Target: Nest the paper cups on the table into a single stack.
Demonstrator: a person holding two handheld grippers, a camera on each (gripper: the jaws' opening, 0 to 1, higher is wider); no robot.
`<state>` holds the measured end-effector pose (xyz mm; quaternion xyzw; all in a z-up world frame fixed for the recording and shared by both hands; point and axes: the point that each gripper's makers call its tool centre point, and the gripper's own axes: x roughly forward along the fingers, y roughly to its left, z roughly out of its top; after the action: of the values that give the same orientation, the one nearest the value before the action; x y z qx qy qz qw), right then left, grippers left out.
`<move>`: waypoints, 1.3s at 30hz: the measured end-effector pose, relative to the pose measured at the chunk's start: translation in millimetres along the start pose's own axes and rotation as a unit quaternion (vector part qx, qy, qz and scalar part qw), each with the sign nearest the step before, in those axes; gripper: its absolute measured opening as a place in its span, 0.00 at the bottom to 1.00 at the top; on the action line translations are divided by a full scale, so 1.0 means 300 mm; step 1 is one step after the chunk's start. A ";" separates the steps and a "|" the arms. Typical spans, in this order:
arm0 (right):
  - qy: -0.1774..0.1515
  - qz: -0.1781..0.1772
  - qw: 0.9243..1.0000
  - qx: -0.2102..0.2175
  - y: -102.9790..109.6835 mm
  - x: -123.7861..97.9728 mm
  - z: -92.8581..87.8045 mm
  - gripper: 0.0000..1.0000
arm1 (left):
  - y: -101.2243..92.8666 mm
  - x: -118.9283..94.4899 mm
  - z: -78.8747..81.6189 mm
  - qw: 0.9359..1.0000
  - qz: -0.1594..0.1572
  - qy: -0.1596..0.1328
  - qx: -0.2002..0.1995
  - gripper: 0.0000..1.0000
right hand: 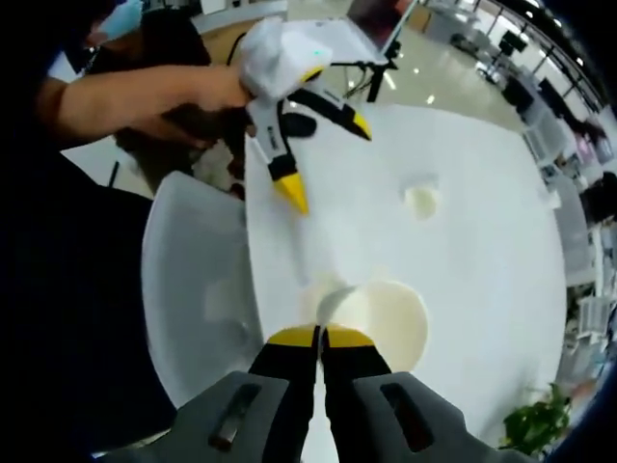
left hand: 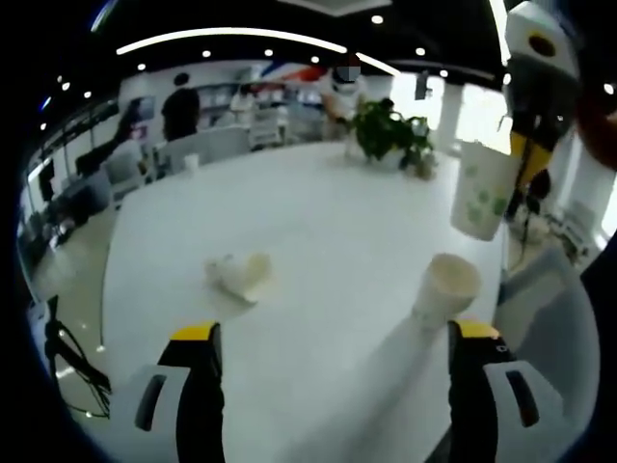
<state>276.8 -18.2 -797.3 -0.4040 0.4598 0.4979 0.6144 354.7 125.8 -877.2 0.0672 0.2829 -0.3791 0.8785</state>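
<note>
My left gripper (left hand: 333, 338) hangs with its jaws spread wide over the white table (left hand: 318, 222), nothing between them. An upright paper cup (left hand: 445, 286) stands on the table just past my right-hand jaw, and a tipped cup (left hand: 241, 275) lies on its side farther off. My right gripper (right hand: 321, 335) has its yellow-tipped jaws pinched tight on the rim of a held cup (right hand: 381, 323); in the left gripper view that cup (left hand: 481, 190) hangs tilted in the air above the upright one. A potted plant (left hand: 386, 130) sits at the table's far end.
</note>
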 end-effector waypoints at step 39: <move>0.017 0.027 0.999 0.029 -0.016 0.247 -0.048 0.00 | 0.030 0.023 0.020 1.000 0.004 0.000 -0.009 0.93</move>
<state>285.3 -15.1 -872.4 -0.3817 0.4952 0.4942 0.6040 367.6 125.7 -876.9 0.0601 0.2858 -0.3731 0.8806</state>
